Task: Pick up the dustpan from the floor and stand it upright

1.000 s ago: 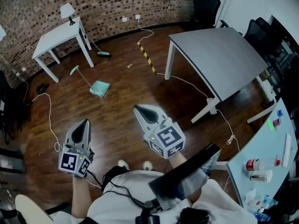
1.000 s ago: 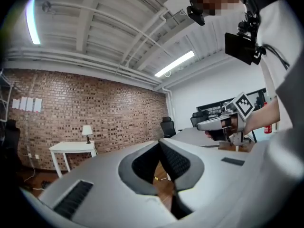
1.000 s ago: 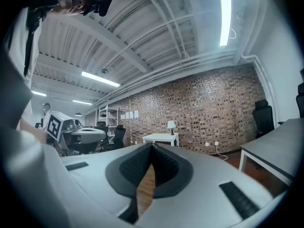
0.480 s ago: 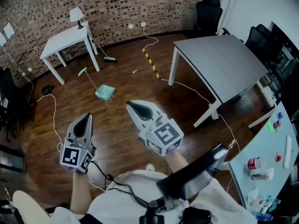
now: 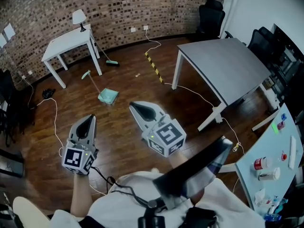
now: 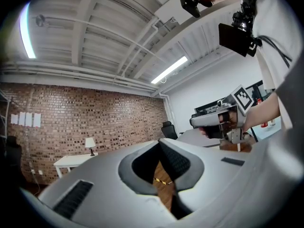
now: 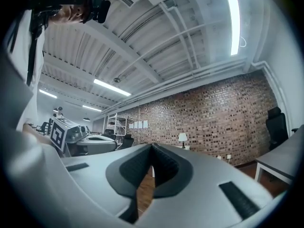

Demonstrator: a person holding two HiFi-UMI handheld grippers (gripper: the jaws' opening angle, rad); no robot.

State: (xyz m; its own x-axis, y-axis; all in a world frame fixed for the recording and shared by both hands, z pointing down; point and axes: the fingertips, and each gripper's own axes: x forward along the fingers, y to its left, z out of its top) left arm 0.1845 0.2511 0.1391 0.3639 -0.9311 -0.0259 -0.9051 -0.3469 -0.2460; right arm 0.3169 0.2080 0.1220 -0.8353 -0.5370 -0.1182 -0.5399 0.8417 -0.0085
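A light green dustpan (image 5: 108, 97) lies flat on the wooden floor, its long handle (image 5: 91, 81) running up-left toward the white table. My left gripper (image 5: 89, 119) is held level well short of it, at the lower left, jaws shut and empty. My right gripper (image 5: 134, 106) is raised a little to the right of the dustpan in the head view, also shut with nothing in it. In the left gripper view the jaws (image 6: 160, 144) meet, with the right gripper (image 6: 221, 120) beside them. The right gripper view shows its jaws (image 7: 152, 148) closed.
A white table (image 5: 68, 41) with a lamp (image 5: 79, 18) stands at the back left, a broom (image 5: 109, 60) leaning by it. A grey table (image 5: 223, 65) is on the right. Cables (image 5: 53, 122) and a striped strip (image 5: 154, 68) cross the floor. Black chairs (image 5: 211, 15) stand at the back.
Both grippers have risen and moved forward, toward the dustpan. The head view has shifted, so the dustpan and tables now sit slightly lower and further right in it. Both jaws stay shut.
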